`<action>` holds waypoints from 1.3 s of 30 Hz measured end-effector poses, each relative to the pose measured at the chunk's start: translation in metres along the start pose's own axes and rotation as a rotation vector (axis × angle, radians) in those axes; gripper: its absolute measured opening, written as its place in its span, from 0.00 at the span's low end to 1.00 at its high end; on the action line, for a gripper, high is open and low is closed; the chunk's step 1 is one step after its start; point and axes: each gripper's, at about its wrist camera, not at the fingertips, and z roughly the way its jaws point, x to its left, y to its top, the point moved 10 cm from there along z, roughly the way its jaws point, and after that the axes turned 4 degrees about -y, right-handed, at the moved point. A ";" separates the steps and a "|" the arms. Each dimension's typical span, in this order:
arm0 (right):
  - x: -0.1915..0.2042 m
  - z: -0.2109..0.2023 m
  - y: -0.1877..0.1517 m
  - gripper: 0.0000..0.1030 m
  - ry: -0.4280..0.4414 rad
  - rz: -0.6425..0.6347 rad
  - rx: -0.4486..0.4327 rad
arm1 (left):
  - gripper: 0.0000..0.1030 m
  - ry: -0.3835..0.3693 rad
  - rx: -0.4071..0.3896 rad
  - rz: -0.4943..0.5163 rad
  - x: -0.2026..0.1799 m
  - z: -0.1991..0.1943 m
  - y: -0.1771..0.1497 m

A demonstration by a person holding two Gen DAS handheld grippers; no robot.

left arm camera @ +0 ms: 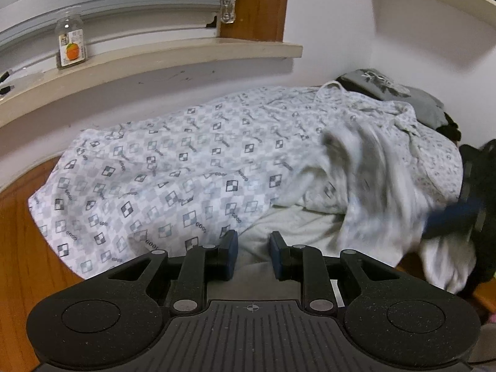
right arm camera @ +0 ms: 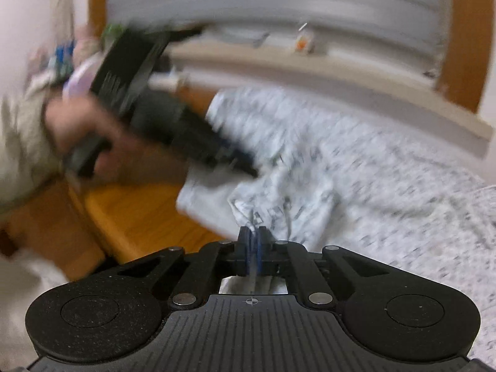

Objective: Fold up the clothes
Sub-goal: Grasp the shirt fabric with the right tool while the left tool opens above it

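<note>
My left tool (left arm camera: 253, 255) hangs released, its two blue-padded fingers spread apart with nothing between them, hovering just above the near edge of the patterned garment (left arm camera: 173, 173). That garment, white with grey checks and small printed squares, lies spread across the wooden bench (left arm camera: 21, 248), and its pale inner side shows right in front of the left tool. Its right-hand part is lifted and bunched, blurred in the left wrist view, where my right tool (left arm camera: 449, 220) shows as a dark blue smear at the cloth's edge. In the right wrist view, my right tool (right arm camera: 253, 243) is clenched on a fold of the garment (right arm camera: 356, 170), with cloth pinched between the pads and running back through them. The same view is heavily blurred; across it I make out a hand (right arm camera: 83, 130) gripping the left tool (right arm camera: 245, 162) over the cloth. Behind the bench, a glass jar (left arm camera: 70, 42) with an orange label stands on the windowsill (left arm camera: 186, 52). A dark grey garment (left arm camera: 400, 93) lies at the far right end.
</note>
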 end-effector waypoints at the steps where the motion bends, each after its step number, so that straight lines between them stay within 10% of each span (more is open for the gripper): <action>1: -0.008 -0.007 0.009 0.05 -0.003 0.029 -0.030 | 0.26 0.005 -0.001 -0.001 0.000 -0.002 0.000; 10: -0.085 -0.037 0.054 0.05 -0.111 0.172 -0.168 | 0.30 -0.031 -0.127 0.066 -0.052 -0.044 0.021; 18: -0.154 -0.017 0.043 0.05 -0.211 0.285 -0.141 | 0.30 -0.168 -0.073 0.149 -0.124 -0.006 0.020; 39: -0.156 -0.025 -0.020 0.05 -0.293 0.264 -0.073 | 0.56 -0.255 -0.043 0.153 -0.182 0.031 0.021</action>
